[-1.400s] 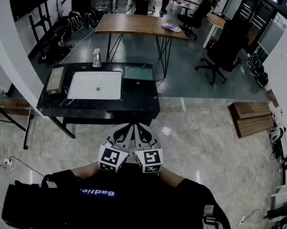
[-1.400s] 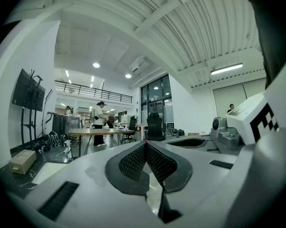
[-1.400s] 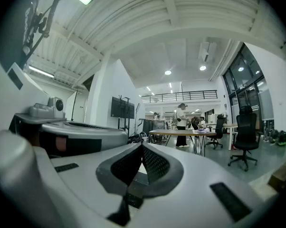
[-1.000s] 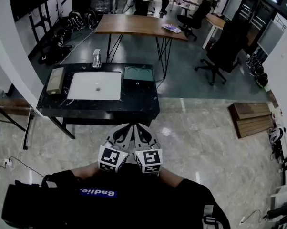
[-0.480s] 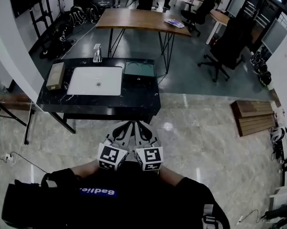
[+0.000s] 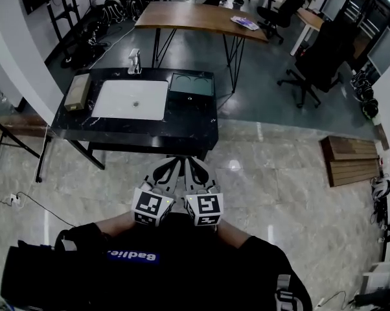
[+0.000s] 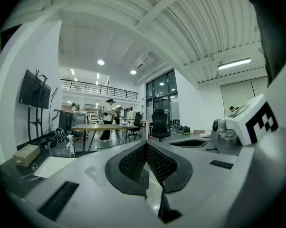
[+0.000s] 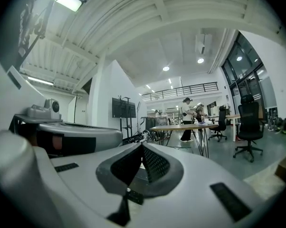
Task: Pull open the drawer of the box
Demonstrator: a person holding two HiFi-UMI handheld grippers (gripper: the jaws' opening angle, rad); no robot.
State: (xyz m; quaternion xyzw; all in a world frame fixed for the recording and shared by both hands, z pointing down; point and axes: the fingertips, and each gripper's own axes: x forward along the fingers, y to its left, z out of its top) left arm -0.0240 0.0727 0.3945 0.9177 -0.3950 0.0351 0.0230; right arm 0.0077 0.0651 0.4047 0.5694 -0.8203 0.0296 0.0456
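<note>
A black marble-topped table (image 6: pixel 188 131) stands ahead of me on the tiled floor. On it lie a tan box (image 6: pixel 77 91) at the left end, a white basin-like tray (image 6: pixel 131 100) in the middle and a dark green box (image 6: pixel 192 85) at the back right. No drawer front can be made out from here. My left gripper (image 6: pixel 173 163) and right gripper (image 6: pixel 190 163) are held side by side close to my chest, short of the table's near edge. Both are shut with nothing between their pads (image 7: pixel 146 144) (image 8: pixel 142 146).
A metal tap (image 6: pixel 135 61) stands behind the tray. Beyond the black table are a wooden desk (image 6: pixel 201 17), black office chairs (image 6: pixel 315 60) and people standing at the far end. Wooden boards (image 6: pixel 354 161) lie on the floor at the right. A cable (image 6: pixel 26 199) runs at the left.
The black table has come lower and nearer in the head view, so I have moved towards it. Both grippers stay shut and together in front of me.
</note>
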